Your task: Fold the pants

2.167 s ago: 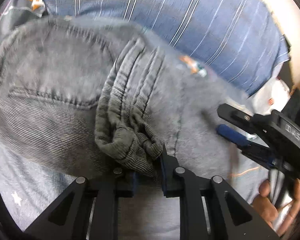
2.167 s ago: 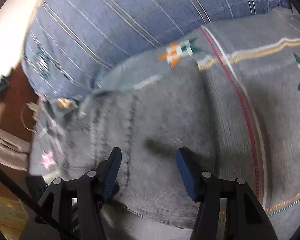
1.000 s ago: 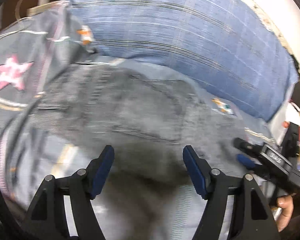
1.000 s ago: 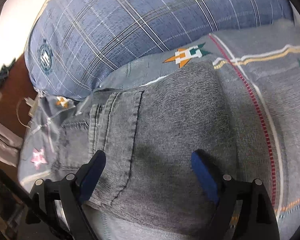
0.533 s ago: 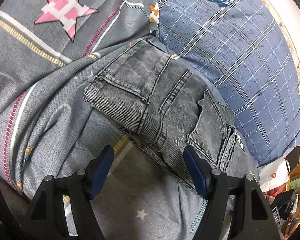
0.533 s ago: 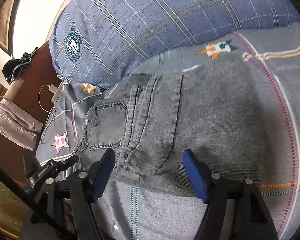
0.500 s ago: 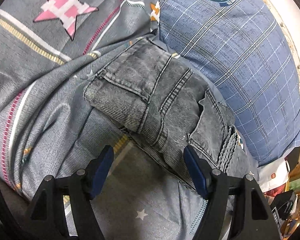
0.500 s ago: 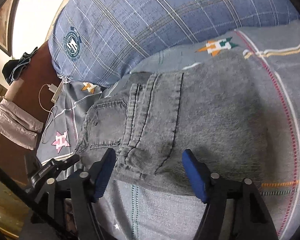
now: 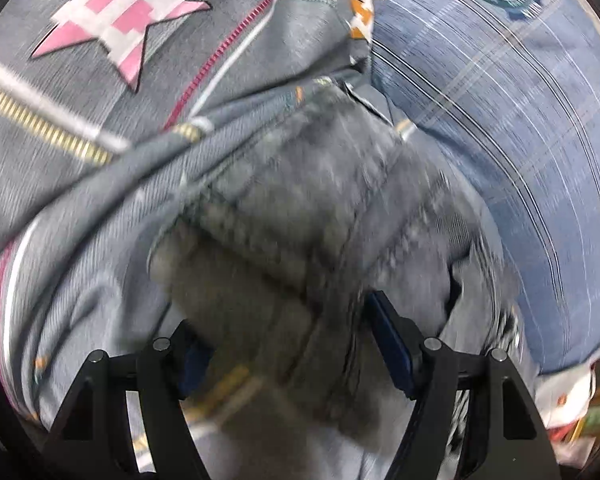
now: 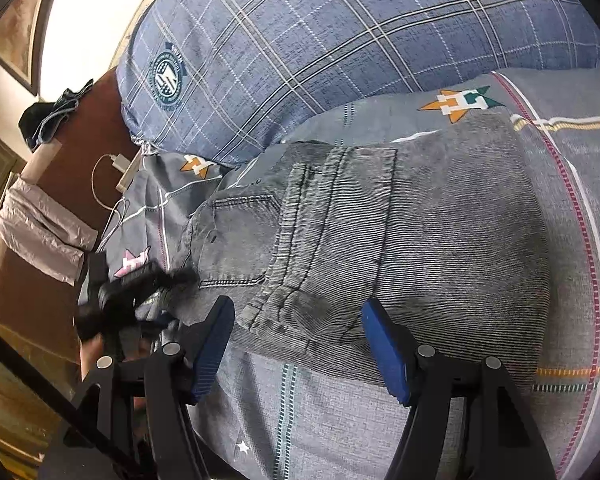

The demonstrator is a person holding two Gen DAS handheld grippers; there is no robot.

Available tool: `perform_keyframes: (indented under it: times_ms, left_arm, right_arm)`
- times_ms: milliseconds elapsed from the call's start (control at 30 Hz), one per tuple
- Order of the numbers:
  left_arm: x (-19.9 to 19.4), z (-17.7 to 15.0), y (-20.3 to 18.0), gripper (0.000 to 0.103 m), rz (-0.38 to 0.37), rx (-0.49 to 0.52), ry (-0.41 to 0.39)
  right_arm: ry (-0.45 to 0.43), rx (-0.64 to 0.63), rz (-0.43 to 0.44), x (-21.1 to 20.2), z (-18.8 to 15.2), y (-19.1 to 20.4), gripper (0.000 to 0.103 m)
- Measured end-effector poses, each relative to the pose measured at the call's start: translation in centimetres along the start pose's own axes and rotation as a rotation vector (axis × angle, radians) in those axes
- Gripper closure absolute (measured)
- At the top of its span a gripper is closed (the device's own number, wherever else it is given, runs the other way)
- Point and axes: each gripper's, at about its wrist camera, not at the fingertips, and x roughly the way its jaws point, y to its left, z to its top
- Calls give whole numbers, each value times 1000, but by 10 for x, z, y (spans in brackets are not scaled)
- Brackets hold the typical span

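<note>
- One compact folded bundle: the pants [image 10: 400,232] lie on the bed [image 10: 340,420] beside the pillow [image 10: 340,40].
- Both the left hand-held gripper [image 9: 288,344] and right hand-held gripper [image 10: 300,344] are released, grasping nothing.
- Little seems left beyond tidying.

plaid pillow [image 10: 340,40] crowding folded pants [image 10: 380,232] behind, bedsheet [image 10: 360,420] open in front

Both wrist views look down, close — sharing the pants [image 9: 300,240].
</note>
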Motion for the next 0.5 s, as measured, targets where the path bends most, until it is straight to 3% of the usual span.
perform_keyframes:
  times_ms: [100, 133, 167, 200, 300, 367, 433, 500]
  left_arm:
    - [4, 12, 5, 32, -35, -35, 10]
    - [3, 13, 8, 41, -43, -39, 2]
    - [1, 12, 12, 58, -46, -48, -9]
    - [-1, 11, 18, 64, -66, -68, -19]
    - [-3, 8, 22, 65, -89, -93, -23]
    - [-2, 9, 20, 59, -70, -80, -10]
    - [-1, 9, 18, 59, -72, -91, -22]
    - [-4, 9, 12, 72, -55, -59, -52]
  right_arm:
    - [4, -17, -29, 3, -3, 1, 31]
    - [8, -19, -33, 5, -3, 1, 31]
    - [14, -21, -33, 8, -4, 1, 31]
    - [21, -26, -37, 12, -5, 2, 32]
    - [39, -50, -37, 20, -7, 7, 42]
    - [52, -59, -18, 25, -7, 13, 45]
    - [91, -86, 0, 36, 0, 22, 49]
    - [112, -83, 3, 45, 8, 28, 50]
